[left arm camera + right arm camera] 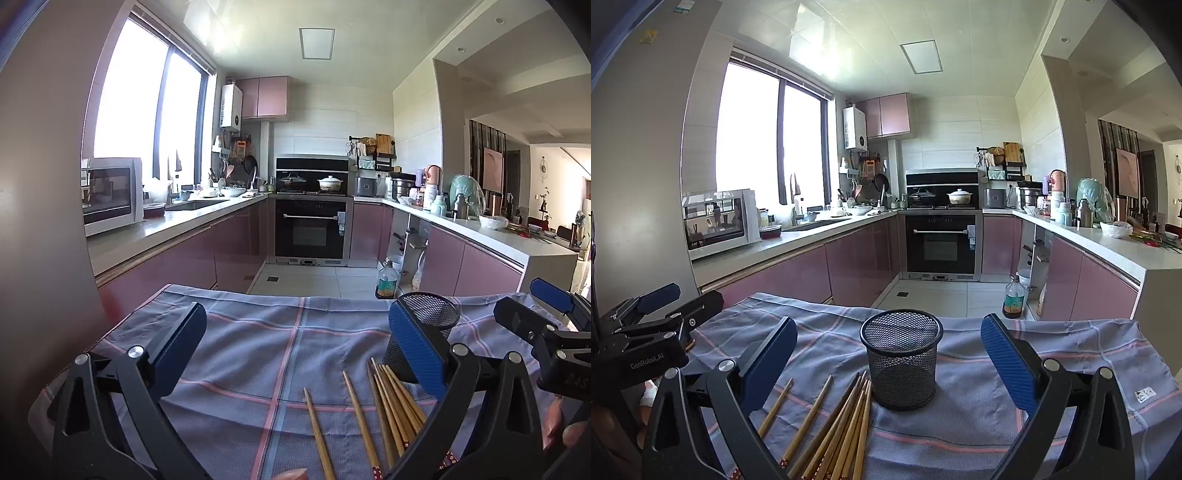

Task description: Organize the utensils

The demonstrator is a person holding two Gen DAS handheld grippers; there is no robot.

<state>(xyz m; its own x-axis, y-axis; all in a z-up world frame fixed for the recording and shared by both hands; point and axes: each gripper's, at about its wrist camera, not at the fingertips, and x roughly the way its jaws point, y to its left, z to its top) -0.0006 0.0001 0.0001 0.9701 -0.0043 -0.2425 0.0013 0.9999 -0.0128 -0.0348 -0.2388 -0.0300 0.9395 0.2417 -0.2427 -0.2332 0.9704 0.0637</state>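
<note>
Several wooden chopsticks lie loose on a blue checked cloth, tips pointing away from me. A black mesh cup stands upright and empty just beyond them. My right gripper is open, its jaws wide on either side of the cup, above the cloth. In the left wrist view the chopsticks lie low at centre right and the cup is partly hidden by the right finger. My left gripper is open and empty over the cloth. Each gripper shows at the edge of the other's view.
The cloth covers a table at the near end of a kitchen. Pink cabinets and counters run along both sides, with a microwave on the left and an oven at the back. A bottle stands on the floor beyond the table.
</note>
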